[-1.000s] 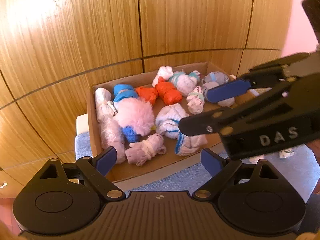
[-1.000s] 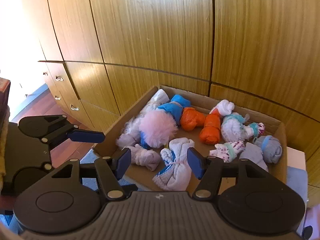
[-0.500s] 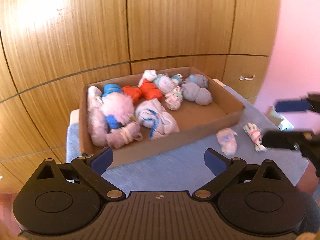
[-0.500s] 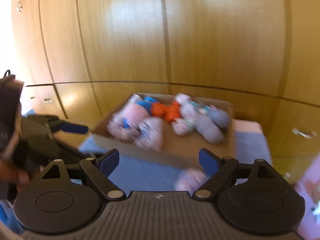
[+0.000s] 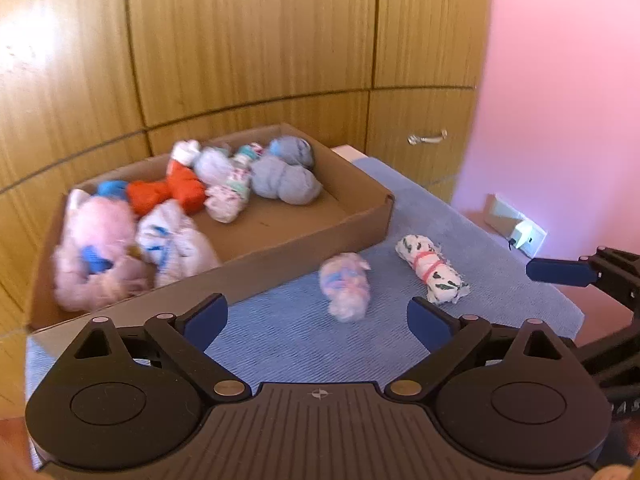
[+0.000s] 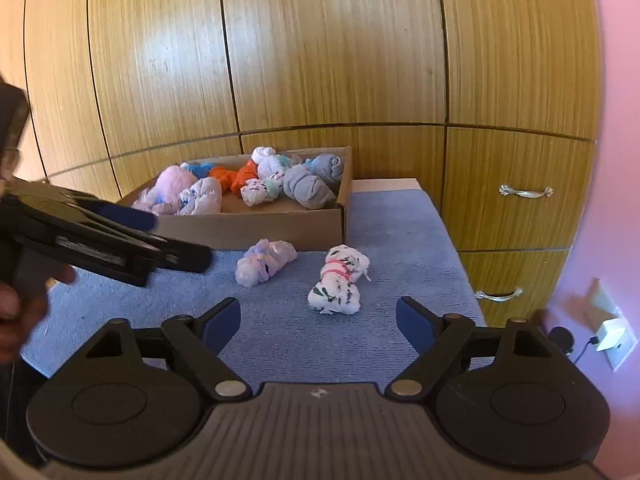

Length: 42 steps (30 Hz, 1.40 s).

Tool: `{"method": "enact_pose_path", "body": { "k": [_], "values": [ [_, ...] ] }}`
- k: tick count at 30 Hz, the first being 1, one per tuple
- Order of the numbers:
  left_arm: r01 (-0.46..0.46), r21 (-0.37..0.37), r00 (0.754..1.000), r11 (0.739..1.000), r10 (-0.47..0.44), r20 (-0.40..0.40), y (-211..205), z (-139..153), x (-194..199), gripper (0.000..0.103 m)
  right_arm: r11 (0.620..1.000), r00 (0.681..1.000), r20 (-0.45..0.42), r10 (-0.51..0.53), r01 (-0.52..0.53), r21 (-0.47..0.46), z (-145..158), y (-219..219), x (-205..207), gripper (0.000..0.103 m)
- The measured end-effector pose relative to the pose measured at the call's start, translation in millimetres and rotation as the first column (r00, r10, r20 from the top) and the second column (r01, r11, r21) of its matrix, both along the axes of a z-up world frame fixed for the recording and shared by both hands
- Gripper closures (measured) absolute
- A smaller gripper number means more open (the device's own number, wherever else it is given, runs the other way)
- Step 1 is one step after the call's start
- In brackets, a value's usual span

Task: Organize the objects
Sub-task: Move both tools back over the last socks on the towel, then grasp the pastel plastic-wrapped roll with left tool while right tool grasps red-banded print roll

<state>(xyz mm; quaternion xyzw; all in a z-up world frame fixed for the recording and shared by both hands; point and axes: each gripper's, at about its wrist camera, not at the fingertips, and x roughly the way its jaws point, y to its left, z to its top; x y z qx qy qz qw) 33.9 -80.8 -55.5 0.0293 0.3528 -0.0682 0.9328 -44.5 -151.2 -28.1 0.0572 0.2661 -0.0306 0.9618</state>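
Observation:
A cardboard box (image 5: 304, 256) (image 6: 248, 228) on a blue cloth (image 5: 300, 336) holds several rolled sock bundles. In front of it on the cloth lie a pastel bundle (image 5: 346, 286) (image 6: 264, 262) and a white patterned bundle (image 5: 430, 270) (image 6: 338, 280) tied with a red band. My left gripper (image 5: 316, 312) is open and empty, just short of the pastel bundle. My right gripper (image 6: 318, 312) hovers near the white bundle; its jaws are closing slightly with nothing between them. Each gripper shows at the edge of the other's view, the left gripper (image 6: 120, 236) held by a hand.
Wooden cupboard doors rise behind the box. Drawers with metal handles (image 6: 526, 191) stand to the right of the table, beside a pink wall with a socket and charger (image 6: 612, 332). The cloth's right edge (image 6: 448, 240) drops off near the white bundle.
Both grippers pulled back from above the box toward the two bundles on the cloth. The right gripper's jaws spread wide, leaving a white-and-blue bundle in the box.

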Motion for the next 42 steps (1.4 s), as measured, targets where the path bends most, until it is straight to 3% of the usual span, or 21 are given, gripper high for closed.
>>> {"method": "enact_pose_path", "body": {
  "k": [5,8,13,20,24,27,37,42],
  "values": [
    [-0.008,0.014,1.0,1.0,0.009,-0.029,-7.9,-13.8,21.8,0.007,0.995,0.998,-0.014,-0.054,0.052,-0.089,-1.5,-1.7,17.1,0.023],
    [-0.019,0.006,0.999,1.0,0.019,-0.044,-9.5,-20.9,32.7,0.008,0.995,0.997,-0.034,-0.062,0.059,-0.076,-5.4,-9.2,23.3,0.031],
    [-0.038,0.015,0.997,0.999,0.039,-0.061,-6.0,-30.0,44.6,0.011,0.995,0.996,-0.052,-0.072,0.068,-0.072,-13.4,-11.3,36.4,0.034],
    [-0.004,0.039,0.998,0.999,0.006,-0.062,-10.5,-37.8,45.3,0.024,0.998,0.995,-0.085,-0.052,0.048,-0.051,-22.5,-12.6,40.4,0.052],
    [-0.003,0.016,0.998,1.0,0.004,-0.066,-12.0,-36.4,49.4,0.029,1.0,0.996,-0.092,-0.011,0.01,-0.007,-21.3,-13.2,42.9,0.07],
    [0.003,0.019,0.998,1.0,-0.002,-0.065,-14.9,-34.8,50.8,0.032,0.999,0.995,-0.096,-0.008,0.012,0.049,-21.8,-19.8,41.6,0.072],
    [-0.004,0.013,0.997,1.0,0.005,-0.076,-23.1,-38.1,59.8,0.036,0.996,0.992,-0.117,-0.041,0.05,0.073,-23.4,-20.1,43.4,0.069],
    [0.029,-0.003,0.997,1.0,-0.029,-0.077,-23.5,-36.2,57.2,0.065,0.994,0.99,-0.139,-0.018,0.033,0.105,-26.6,-23.6,47.8,0.071]
  ]
}}
